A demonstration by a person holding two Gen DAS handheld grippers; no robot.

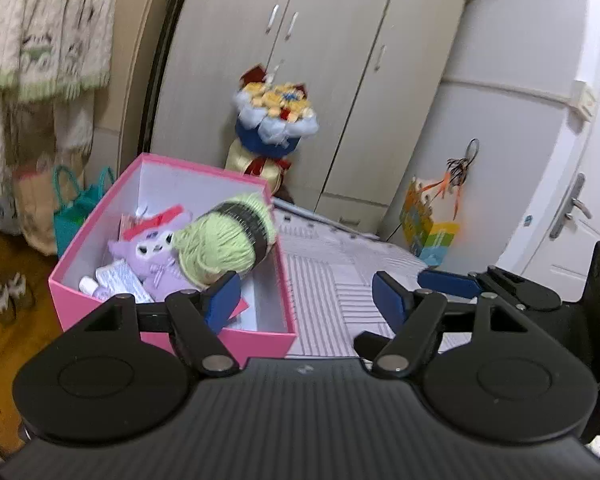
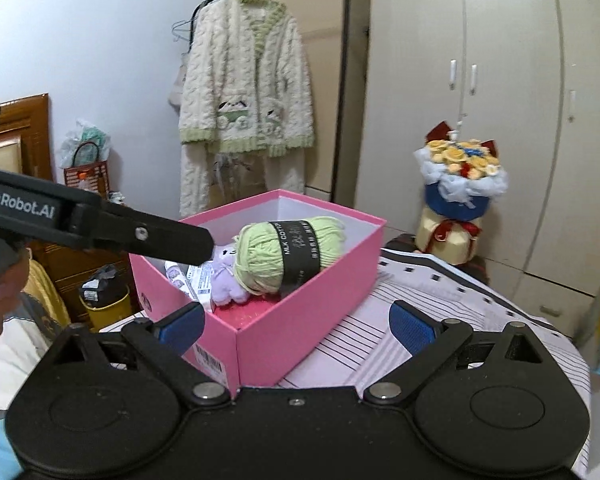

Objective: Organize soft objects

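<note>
Both jaws empty and wide apart: left hand-held gripper (image 1: 302, 292), right hand-held gripper (image 2: 298, 326). Open pink cardboard box (image 2: 300, 336) on striped bedsheet (image 2: 440, 316), just ahead of both. Inside: pale green yarn skein with black band (image 2: 284, 256), tilted, resting against small lilac plush toy (image 2: 226, 276).

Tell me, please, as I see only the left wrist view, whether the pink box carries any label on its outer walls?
Observer: Yes, the pink box has a barcode sticker on the wall facing the right gripper.
Operator: Is the yarn's band readable?
Observer: Partly. The black band on the green yarn shows white lettering including "COTT".
Operator: What hangs behind the box?
Observer: A whole cream cardigan with green trim, on a hanger.
</note>
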